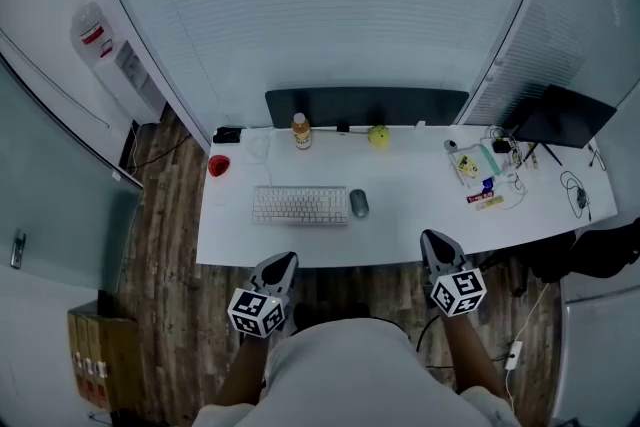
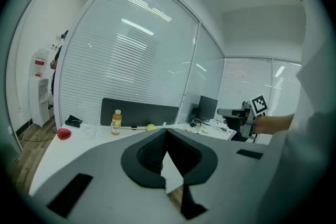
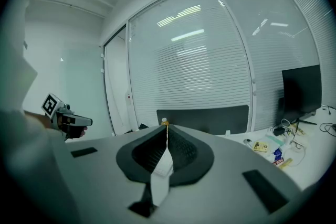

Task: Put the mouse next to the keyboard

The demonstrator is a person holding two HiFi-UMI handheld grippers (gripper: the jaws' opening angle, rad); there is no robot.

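Note:
A grey mouse [image 1: 359,203] lies on the white desk [image 1: 420,215] just right of a white keyboard [image 1: 300,205], almost touching it. My left gripper [image 1: 283,265] hangs in front of the desk's near edge, below the keyboard, with its jaws shut and nothing between them. My right gripper [image 1: 436,245] is at the near edge further right, jaws also shut and empty. In the left gripper view my left gripper [image 2: 166,131] has its tips meeting, and the right gripper [image 2: 236,113] shows at the right. In the right gripper view my right gripper [image 3: 167,128] is closed too. Neither gripper view shows the mouse or keyboard.
At the back of the desk stand an orange-capped bottle [image 1: 300,131], a yellow-green ball [image 1: 378,136], a red cup [image 1: 218,165] and a dark low screen panel [image 1: 365,105]. Cables and small items [image 1: 490,175] clutter the right end by a monitor [image 1: 565,118]. Glass walls with blinds surround the desk.

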